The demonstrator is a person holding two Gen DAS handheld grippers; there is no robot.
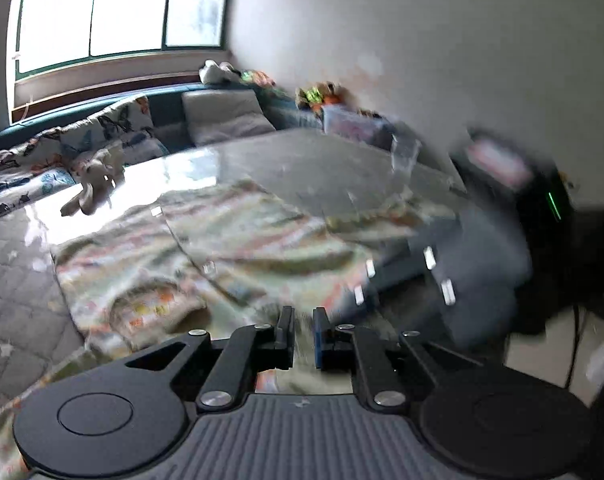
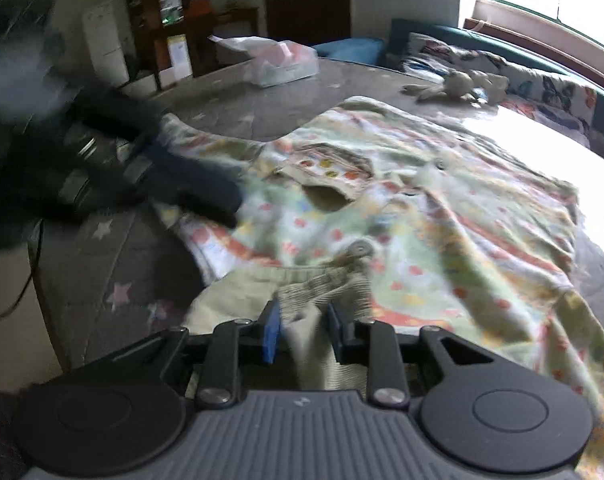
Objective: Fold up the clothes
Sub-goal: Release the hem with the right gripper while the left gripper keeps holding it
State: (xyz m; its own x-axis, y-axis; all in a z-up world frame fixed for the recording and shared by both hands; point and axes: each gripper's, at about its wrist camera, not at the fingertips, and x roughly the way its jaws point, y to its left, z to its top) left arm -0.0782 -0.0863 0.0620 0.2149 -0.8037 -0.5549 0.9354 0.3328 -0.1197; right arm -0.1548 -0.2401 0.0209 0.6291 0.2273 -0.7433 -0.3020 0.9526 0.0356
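Right tongs: your right tongs (image 2: 304, 330) sit low over the near edge of the garment, their blue pads partly spread with the ribbed cuff (image 2: 334, 284) lying between them; you cannot tell whether the pads press on it.
Left tongs: your left tongs (image 1: 303, 334) stand with only a narrow gap between the pads, and printed cloth shows in that gap; a pinch cannot be confirmed through the blur.
Left tongs from the right wrist view: they (image 2: 205, 196) show as a dark smear over the garment's left sleeve.
Garment: the printed shirt (image 2: 442, 216), pale green with orange and red marks, lies spread and wrinkled on the table (image 2: 101, 264), collar (image 2: 322, 172) toward the far left, a button (image 2: 360, 249) near the middle.
Table: a grey quilted cover with pale stars, glare on its far right part.
Beyond the garment: a small beige cloth toy (image 2: 458, 82) rests near the far edge; a clear plastic bag (image 2: 281, 62) sits at the far side.
Farthest: a butterfly-print cushion (image 2: 542, 84) on a teal sofa (image 2: 482, 38) under a bright window (image 1: 113, 12).
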